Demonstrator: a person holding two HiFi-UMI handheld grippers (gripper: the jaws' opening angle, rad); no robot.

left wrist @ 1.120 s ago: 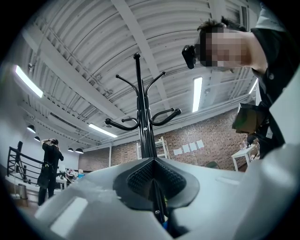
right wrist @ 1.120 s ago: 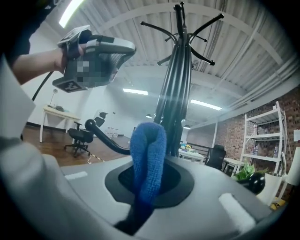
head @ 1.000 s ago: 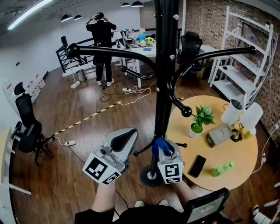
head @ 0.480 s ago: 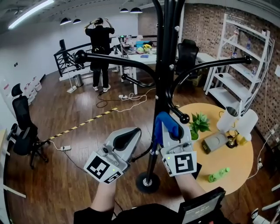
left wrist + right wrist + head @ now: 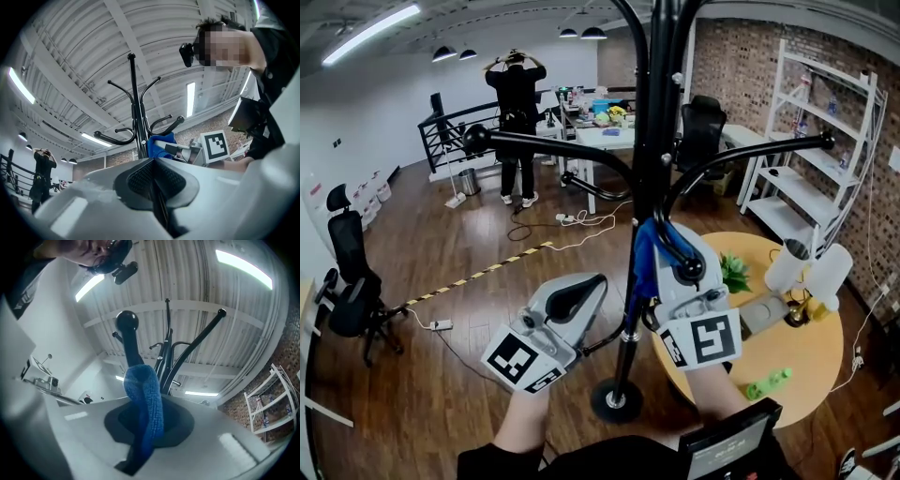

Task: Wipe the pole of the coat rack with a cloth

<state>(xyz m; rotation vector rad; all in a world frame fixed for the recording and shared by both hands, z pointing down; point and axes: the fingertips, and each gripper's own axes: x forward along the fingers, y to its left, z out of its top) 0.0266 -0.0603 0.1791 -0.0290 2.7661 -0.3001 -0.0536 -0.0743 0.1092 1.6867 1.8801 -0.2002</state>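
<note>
Raised up the pole [image 5: 652, 141], the cloth [image 5: 642, 255] is pinched by the right gripper [image 5: 651, 251], the left gripper [image 5: 592, 284] held with jaws together, and may be snagged by a hook [image 5: 690, 269].

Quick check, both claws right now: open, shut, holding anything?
Left claw: shut, nothing between its jaws.
Right claw: shut on the blue cloth.
</note>
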